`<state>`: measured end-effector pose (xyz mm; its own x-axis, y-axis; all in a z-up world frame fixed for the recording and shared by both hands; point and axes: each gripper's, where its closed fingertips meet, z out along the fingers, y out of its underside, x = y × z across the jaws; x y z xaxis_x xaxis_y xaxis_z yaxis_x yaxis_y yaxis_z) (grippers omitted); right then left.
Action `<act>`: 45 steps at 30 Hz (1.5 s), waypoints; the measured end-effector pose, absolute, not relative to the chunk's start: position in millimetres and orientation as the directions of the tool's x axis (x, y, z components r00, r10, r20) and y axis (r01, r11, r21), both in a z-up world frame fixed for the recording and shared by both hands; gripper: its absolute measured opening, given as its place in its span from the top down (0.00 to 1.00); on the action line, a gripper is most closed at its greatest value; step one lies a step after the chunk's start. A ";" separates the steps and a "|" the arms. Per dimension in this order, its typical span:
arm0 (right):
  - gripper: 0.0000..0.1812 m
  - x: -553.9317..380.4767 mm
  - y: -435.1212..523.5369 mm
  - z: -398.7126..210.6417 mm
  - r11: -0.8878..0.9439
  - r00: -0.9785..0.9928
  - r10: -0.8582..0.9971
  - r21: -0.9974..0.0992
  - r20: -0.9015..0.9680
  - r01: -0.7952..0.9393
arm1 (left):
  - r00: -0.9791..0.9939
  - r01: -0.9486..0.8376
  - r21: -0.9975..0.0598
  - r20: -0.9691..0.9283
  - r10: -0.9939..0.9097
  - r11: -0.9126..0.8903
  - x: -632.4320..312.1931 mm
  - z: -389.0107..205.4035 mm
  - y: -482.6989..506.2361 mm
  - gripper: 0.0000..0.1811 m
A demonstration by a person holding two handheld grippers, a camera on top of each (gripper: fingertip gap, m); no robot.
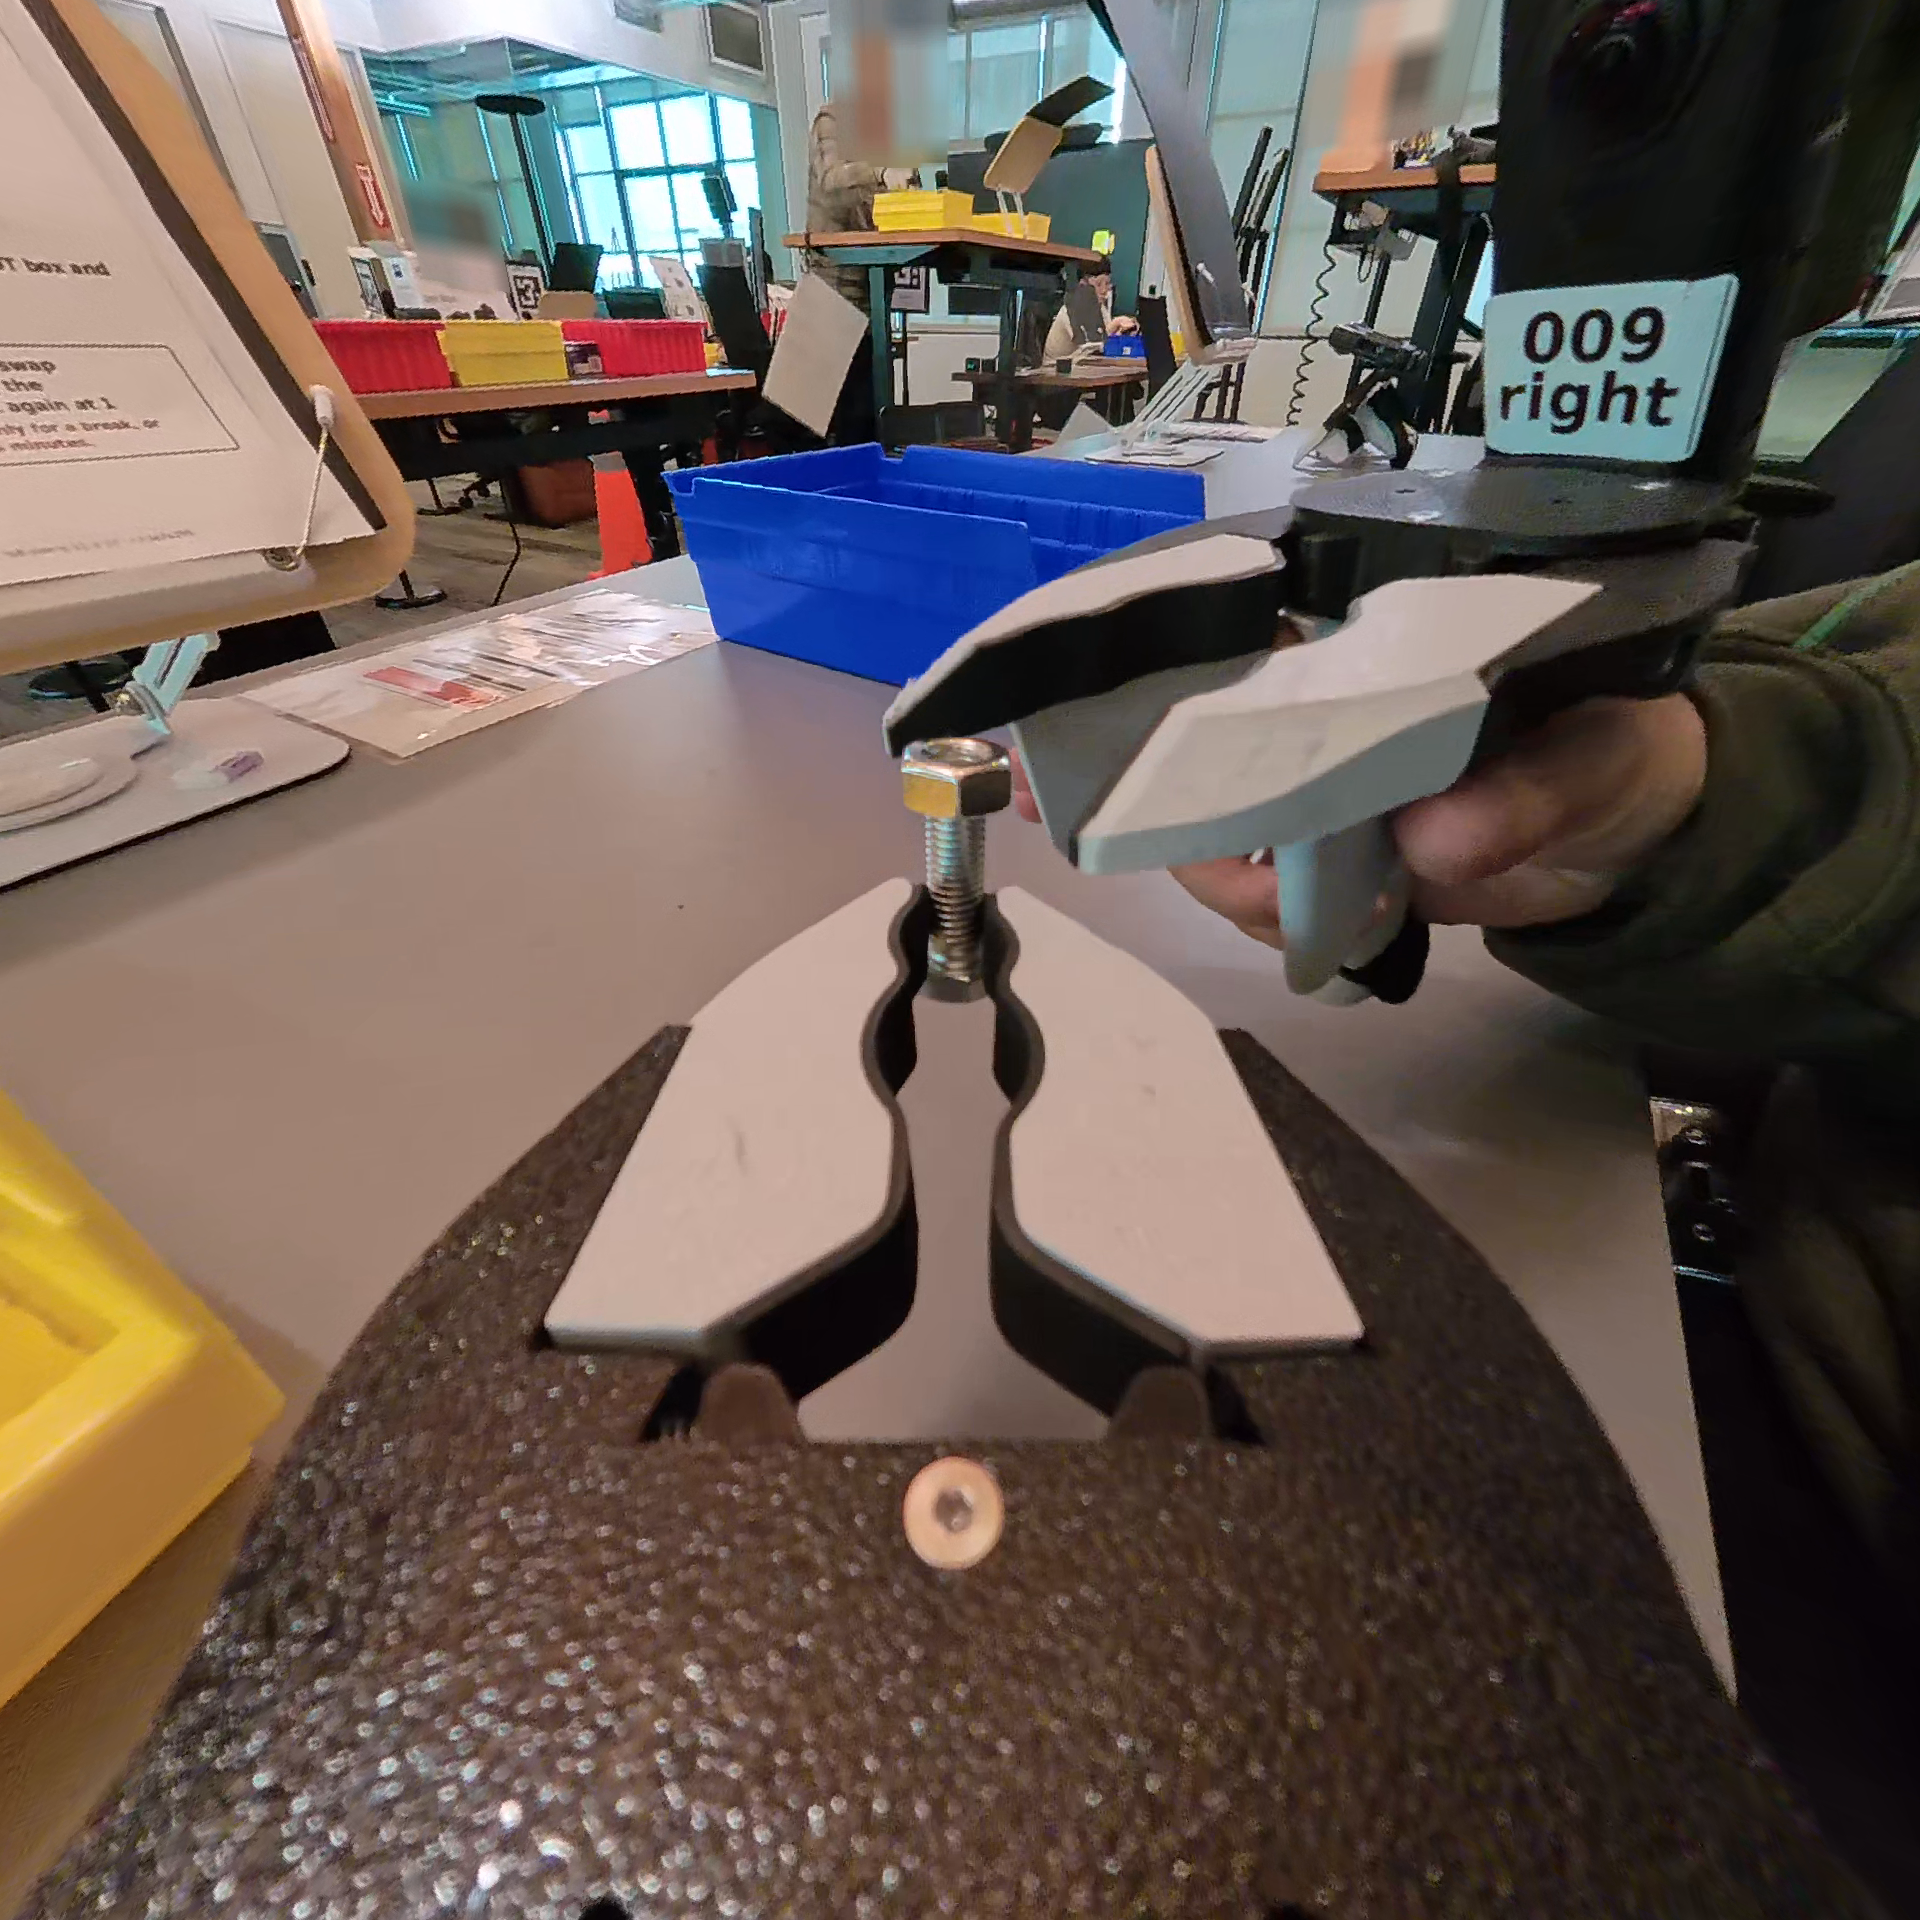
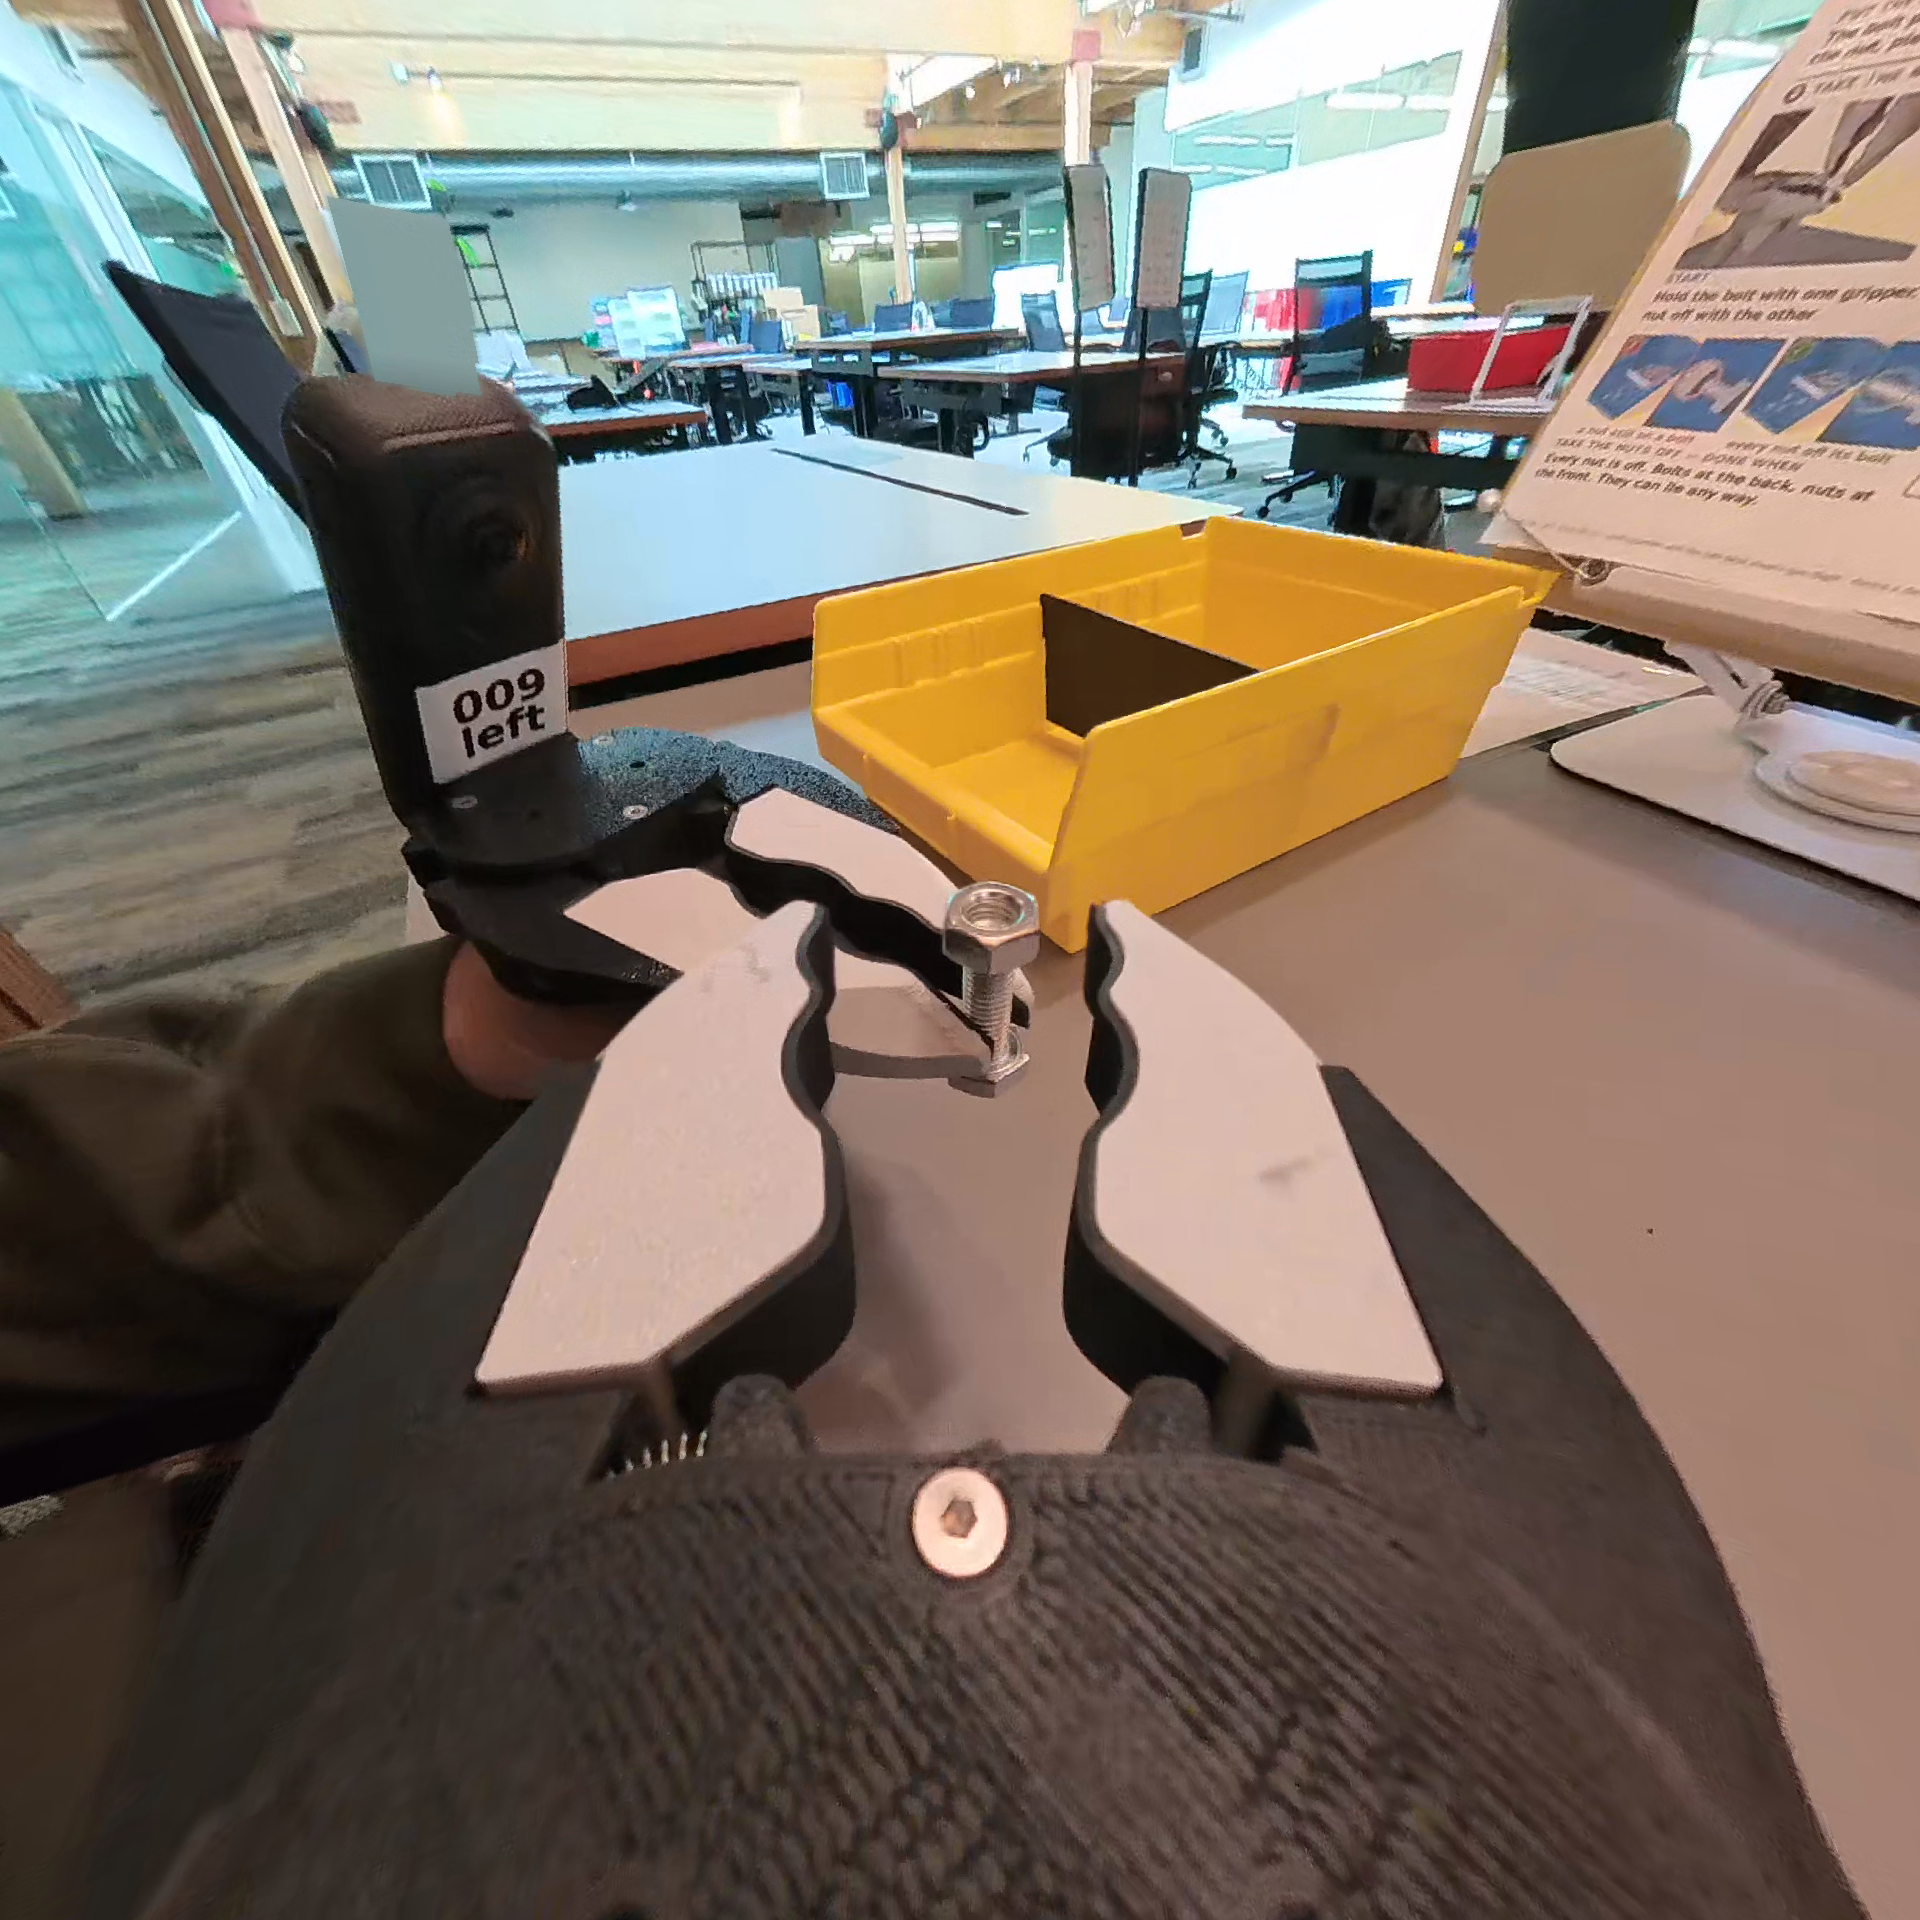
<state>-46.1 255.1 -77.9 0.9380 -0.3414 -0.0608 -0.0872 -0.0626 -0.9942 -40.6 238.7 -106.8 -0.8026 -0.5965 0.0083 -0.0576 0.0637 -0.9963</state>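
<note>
Bolt [image 1: 954, 914] stands upright, pinched in my left gripper [image 1: 954, 940]; my right gripper [image 2: 956, 997], spread, flanks its nut [image 2: 990, 914] on top.

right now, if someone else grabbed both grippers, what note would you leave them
Left gripper: shut on the upright silver threaded bolt, gripping low on its shank, head down near the grey tabletop.
Right gripper: open, fingers either side of the silver hex nut, not clamping it.
The hex nut sits at the top of the bolt, on the threads.
Yellow plastic bin with a black divider stands just beyond the bolt in the right wrist view; blue plastic bin stands behind it in the left wrist view.
Done: bolt held steady. Not done: nut not gripped and not off the bolt.
</note>
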 end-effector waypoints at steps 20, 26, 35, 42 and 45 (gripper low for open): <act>0.82 -49.3 256.2 -78.9 -0.089 0.941 -0.336 -0.993 -0.046 -0.080 | -0.781 -0.074 -0.995 0.017 -0.625 0.065 -36.6 -108.5 246.4 0.95; 0.81 -52.1 253.6 -79.1 -0.113 0.947 -0.320 -0.991 -0.029 -0.069 | -0.777 -0.073 -0.995 0.018 -0.629 0.062 -36.2 -107.9 248.0 0.95; 0.73 -48.6 260.8 -80.0 -0.090 0.940 -0.334 -0.991 -0.068 -0.104 | -0.796 -0.071 -0.994 0.009 -0.605 0.078 -39.4 -109.3 241.6 0.95; 0.81 -60.3 257.8 -82.6 -0.149 0.965 -0.258 -0.984 -0.054 -0.094 | -0.758 -0.082 -0.994 0.013 -0.653 0.076 -33.2 -109.9 251.0 0.95; 0.80 -57.2 254.6 -79.3 -0.126 0.958 -0.279 -0.987 -0.059 -0.097 | -0.766 -0.077 -0.995 0.019 -0.643 0.062 -34.4 -108.2 250.2 0.95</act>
